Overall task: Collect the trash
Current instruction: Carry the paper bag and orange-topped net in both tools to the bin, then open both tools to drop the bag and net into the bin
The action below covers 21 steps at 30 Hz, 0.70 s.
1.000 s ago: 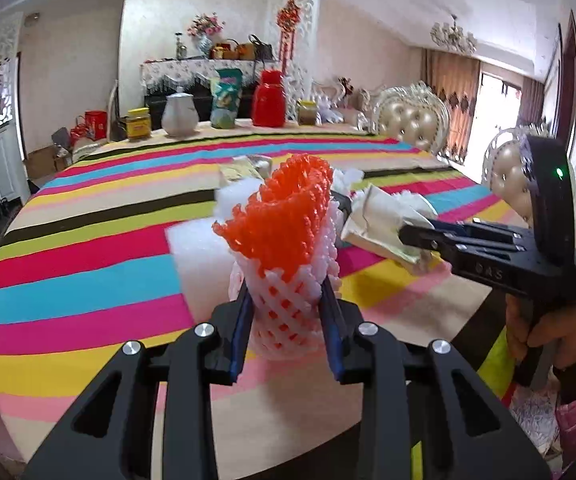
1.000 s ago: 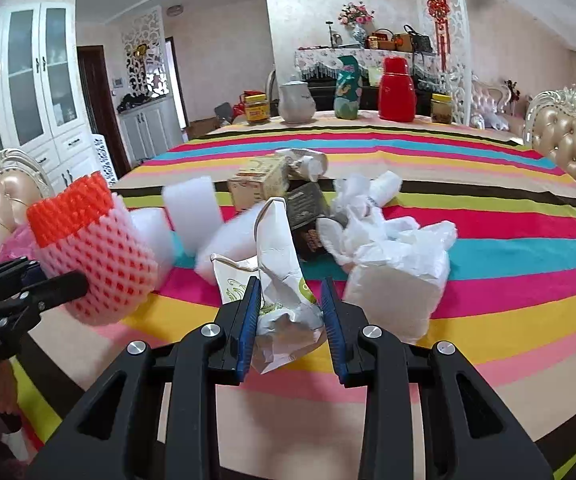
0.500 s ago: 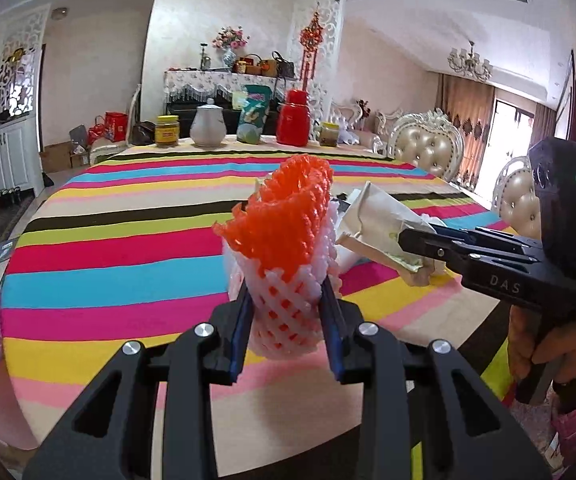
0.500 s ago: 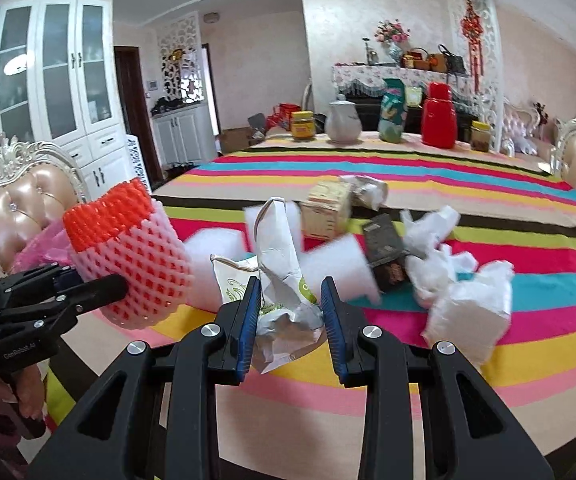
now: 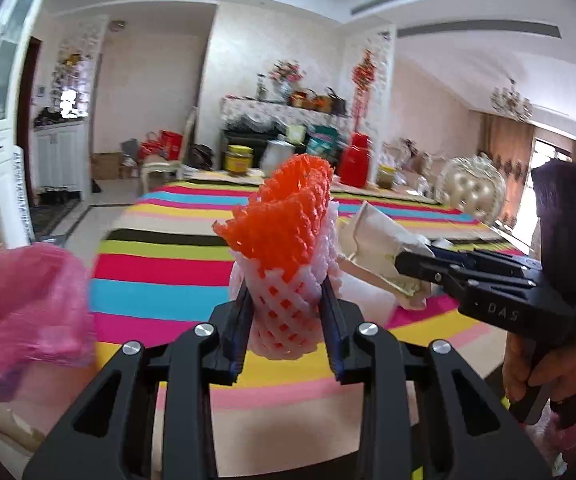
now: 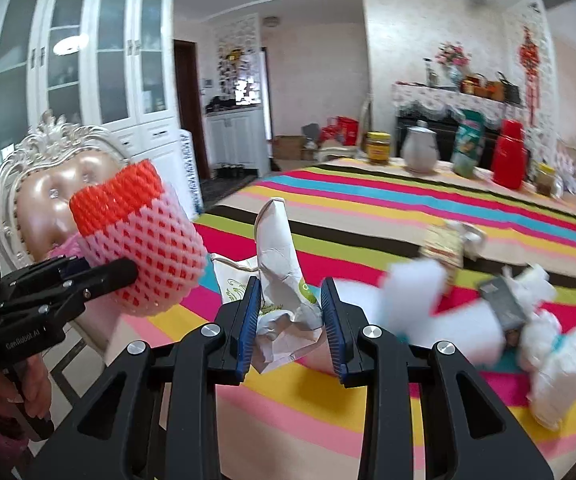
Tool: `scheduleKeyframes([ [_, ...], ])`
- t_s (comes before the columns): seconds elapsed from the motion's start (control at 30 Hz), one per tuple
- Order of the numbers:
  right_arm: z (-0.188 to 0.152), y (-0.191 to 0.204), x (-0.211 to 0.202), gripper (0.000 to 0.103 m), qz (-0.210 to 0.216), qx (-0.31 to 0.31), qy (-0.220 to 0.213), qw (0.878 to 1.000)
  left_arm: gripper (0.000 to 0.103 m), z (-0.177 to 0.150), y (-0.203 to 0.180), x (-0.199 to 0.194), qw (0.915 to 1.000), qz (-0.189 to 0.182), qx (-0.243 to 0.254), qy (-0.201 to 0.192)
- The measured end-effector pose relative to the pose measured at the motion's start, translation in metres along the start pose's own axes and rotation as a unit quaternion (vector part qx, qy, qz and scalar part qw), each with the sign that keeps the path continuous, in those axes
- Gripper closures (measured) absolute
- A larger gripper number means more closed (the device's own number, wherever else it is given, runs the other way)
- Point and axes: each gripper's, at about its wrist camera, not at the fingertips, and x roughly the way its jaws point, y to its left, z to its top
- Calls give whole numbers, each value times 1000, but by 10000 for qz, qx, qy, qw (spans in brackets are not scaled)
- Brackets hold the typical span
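Observation:
My left gripper point(image 5: 287, 312) is shut on a foam fruit net point(image 5: 284, 256), orange at the top and white below, held above the striped table's left edge. My right gripper point(image 6: 289, 310) is shut on a crumpled white paper bag point(image 6: 284, 276) with green print. Each gripper shows in the other's view: the right gripper point(image 5: 411, 270) with the paper bag point(image 5: 375, 240), the left gripper point(image 6: 124, 270) with the foam net point(image 6: 140, 240). A pink plastic bag point(image 5: 24, 312) appears at the left, blurred. Loose trash point(image 6: 487, 312) lies on the table: white foam pieces, crumpled tissue, a small carton.
The round table point(image 6: 407, 216) has a striped cloth. At its far side stand a yellow jar point(image 6: 377, 146), a white teapot point(image 6: 419, 152), a green pouch point(image 6: 467, 140) and a red flask point(image 6: 509, 156). A padded chair point(image 6: 56, 192) stands at the left, another chair point(image 5: 471, 192) at the right.
Both grippers swung left together with the foam net and the paper bag still held. The table's left edge, the floor and the pink bag have come into view; the trash pile slid right.

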Motion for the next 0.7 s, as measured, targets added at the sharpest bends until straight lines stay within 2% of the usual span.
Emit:
scheduleKeyframes([
  [0.23, 28, 59, 34, 72, 523, -345, -75, 9980, 72, 8, 59, -44, 9967, 730, -199, -299],
  [0.43, 50, 106, 60, 72, 970, -561, -152, 9936, 71, 10, 105, -80, 9892, 1361, -295, -463],
  [0.6, 67, 138, 83, 72, 1267, -687, -177, 9894, 71, 15, 151, -97, 9825, 1762, -423, -440],
  [0.7, 76, 159, 100, 72, 1462, -712, -166, 9866, 71, 20, 175, -94, 9800, 1875, -560, -368],
])
